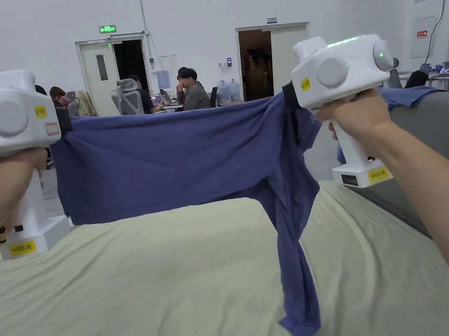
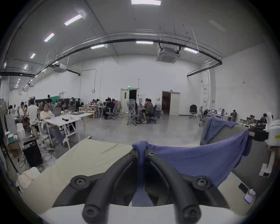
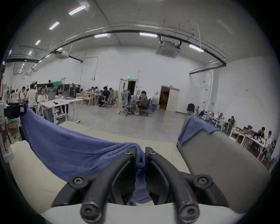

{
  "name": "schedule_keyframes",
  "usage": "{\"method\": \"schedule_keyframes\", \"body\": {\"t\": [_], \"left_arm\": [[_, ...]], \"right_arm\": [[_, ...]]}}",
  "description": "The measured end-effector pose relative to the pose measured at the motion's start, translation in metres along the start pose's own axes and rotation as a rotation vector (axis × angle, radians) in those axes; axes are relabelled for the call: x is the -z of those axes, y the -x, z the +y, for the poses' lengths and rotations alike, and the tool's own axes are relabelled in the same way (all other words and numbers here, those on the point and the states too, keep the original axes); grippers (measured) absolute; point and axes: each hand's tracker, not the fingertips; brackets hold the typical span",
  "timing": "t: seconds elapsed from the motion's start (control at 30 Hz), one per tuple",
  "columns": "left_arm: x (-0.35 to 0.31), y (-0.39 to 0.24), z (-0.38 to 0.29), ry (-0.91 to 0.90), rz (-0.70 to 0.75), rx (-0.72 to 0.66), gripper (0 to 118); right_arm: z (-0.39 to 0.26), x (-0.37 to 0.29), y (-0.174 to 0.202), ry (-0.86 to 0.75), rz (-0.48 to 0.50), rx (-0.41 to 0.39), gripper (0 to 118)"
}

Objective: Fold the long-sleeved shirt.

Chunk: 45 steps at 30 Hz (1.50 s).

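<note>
Head view: the blue, soft-knit long-sleeved shirt (image 1: 171,164) is stretched in the air between the white left gripper (image 1: 65,122) and the white right gripper (image 1: 288,93), above the pale cream sheet-covered bed (image 1: 178,281); the main panel hangs clear of the bed, while 1 long sleeve (image 1: 297,275) drops from near the right gripper and its end trails on the sheet toward the near edge; a grey padded surface (image 1: 433,131) rises along the bed's right edge, with a second blue garment (image 1: 405,95) draped over its top.

Left gripper view: the 2 black jaws are together, clamped on a bunched fold of the shirt, which pokes out past the tips; the cloth runs off taut to the far gripper.

Right gripper view: its jaws likewise pinch a gathered fold of the same cloth, with fabric hanging down between them; the shirt sags in a shallow curve toward the other gripper.

Judging by this, the step in hand is spreading the shirt out; the next move calls for lowering it flat onto the middle of the bed, keeping the tension even so that the dangling sleeve does not bunch underneath.
</note>
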Motion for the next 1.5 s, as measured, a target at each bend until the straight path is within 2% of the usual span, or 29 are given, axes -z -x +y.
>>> {"method": "schedule_keyframes", "body": {"t": [0.13, 0.27, 0.4, 0.57, 0.77, 0.87, 0.93, 1.07, 1.17, 1.23, 1.27, 1.3, 1.33, 1.37, 1.4, 1.43, 1.5], "left_arm": [[0.013, 0.005, -0.060, 0.096, -0.020, -0.008, 4], [0.030, 0.012, -0.155, 0.239, -0.027, -0.066, 4], [0.036, 0.018, -0.234, 0.366, -0.049, -0.175, 4], [0.036, 0.023, -0.267, 0.405, -0.037, -0.194, 4], [-0.018, 0.018, -0.269, 0.356, -0.041, -0.005, 4], [-0.064, 0.021, -0.289, 0.371, -0.056, 0.084, 4], [-0.100, 0.026, -0.312, 0.404, -0.065, 0.113, 4], [-0.158, 0.038, -0.378, 0.555, -0.084, 0.117, 4], [-0.181, 0.040, -0.428, 0.663, -0.126, 0.092, 4], [-0.188, 0.042, -0.448, 0.709, -0.122, 0.051, 4], [-0.190, 0.044, -0.451, 0.693, -0.110, 0.034, 7], [-0.193, 0.045, -0.450, 0.700, -0.107, 0.024, 36], [-0.191, 0.048, -0.444, 0.725, -0.123, 0.024, 82], [-0.190, 0.051, -0.437, 0.765, -0.154, 0.017, 117], [-0.192, 0.054, -0.428, 0.766, -0.155, 0.007, 115], [-0.197, 0.057, -0.415, 0.632, -0.222, -0.058, 114], [-0.200, 0.064, -0.400, 0.601, -0.199, -0.074, 115]], "right_arm": [[-0.069, 0.021, 0.009, 0.104, 0.031, 0.028, 7], [-0.166, 0.045, 0.025, 0.235, 0.064, 0.064, 7], [-0.243, 0.066, 0.042, 0.332, 0.086, 0.067, 7], [-0.275, 0.071, 0.055, 0.383, 0.100, 0.043, 7], [-0.281, 0.007, 0.065, 0.287, 0.110, 0.032, 7], [-0.310, -0.048, 0.076, 0.268, 0.088, 0.019, 7], [-0.339, -0.088, 0.080, 0.283, 0.092, 0.037, 7], [-0.409, -0.145, 0.098, 0.448, 0.097, 0.023, 7], [-0.456, -0.150, 0.108, 0.640, 0.170, 0.050, 7], [-0.476, -0.148, 0.112, 0.696, 0.189, 0.055, 7], [-0.478, -0.148, 0.111, 0.716, 0.174, 0.041, 11], [-0.474, -0.151, 0.110, 0.718, 0.161, 0.037, 33], [-0.468, -0.156, 0.108, 0.708, 0.162, 0.041, 62], [-0.459, -0.164, 0.103, 0.678, 0.184, 0.079, 92], [-0.449, -0.174, 0.096, 0.618, 0.184, 0.112, 109], [-0.439, -0.182, 0.090, 0.560, 0.191, 0.141, 109], [-0.420, -0.192, 0.079, 0.458, 0.173, 0.198, 108]]}}
